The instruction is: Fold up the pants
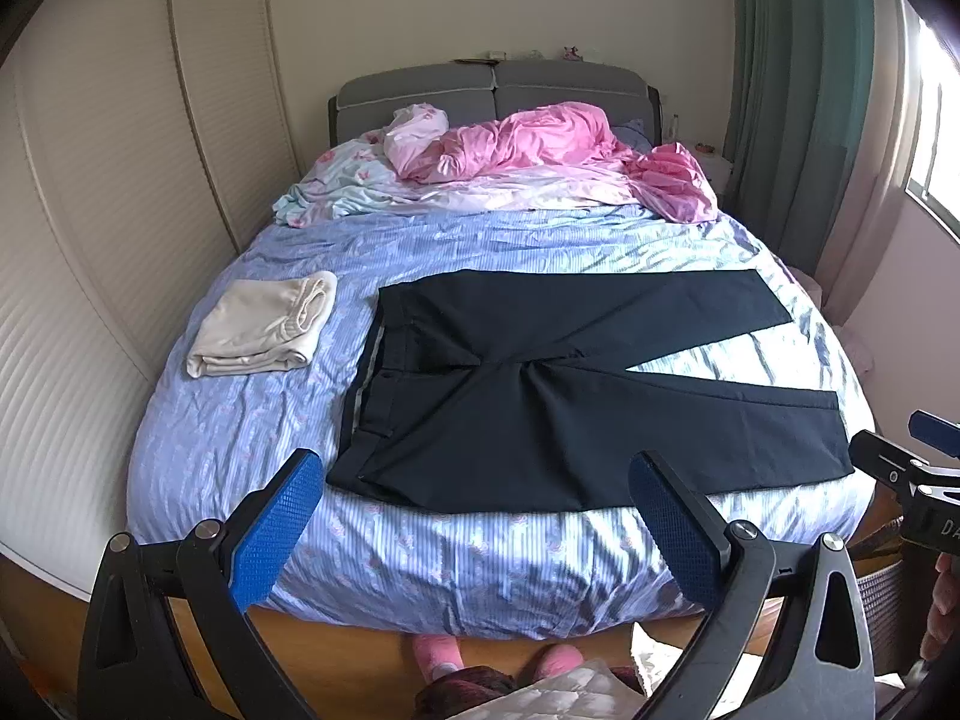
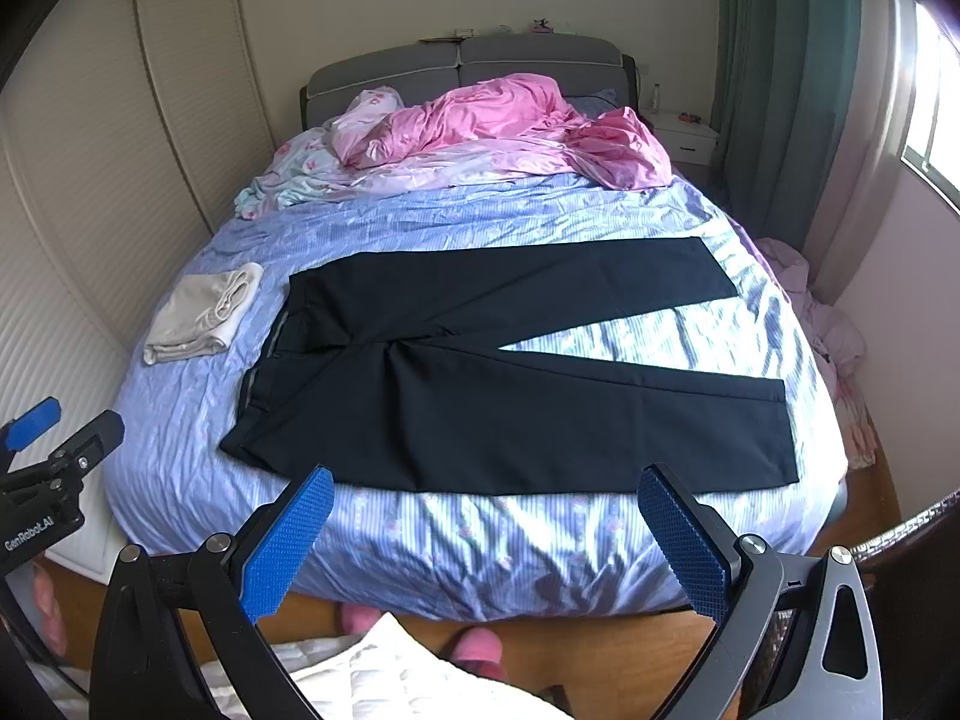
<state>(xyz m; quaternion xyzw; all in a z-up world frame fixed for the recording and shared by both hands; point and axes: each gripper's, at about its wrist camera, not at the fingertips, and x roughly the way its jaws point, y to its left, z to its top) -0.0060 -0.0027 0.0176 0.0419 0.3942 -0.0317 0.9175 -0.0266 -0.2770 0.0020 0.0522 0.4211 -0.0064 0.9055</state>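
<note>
Dark navy pants (image 1: 540,396) lie flat and spread open on the bed, waistband to the left, two legs splayed to the right; they also show in the right wrist view (image 2: 480,384). My left gripper (image 1: 480,516) is open and empty, held above the bed's near edge, short of the pants. My right gripper (image 2: 486,528) is open and empty, also at the near edge. The right gripper shows at the right edge of the left wrist view (image 1: 918,456); the left gripper shows at the left edge of the right wrist view (image 2: 54,438).
The bed has a blue striped cover (image 1: 240,420). A folded cream garment (image 1: 264,324) lies left of the pants. Crumpled pink bedding (image 1: 540,144) lies by the grey headboard. A white wardrobe (image 1: 90,240) stands left, green curtains (image 1: 798,90) and a window right. Pink slippers (image 1: 438,654) are below.
</note>
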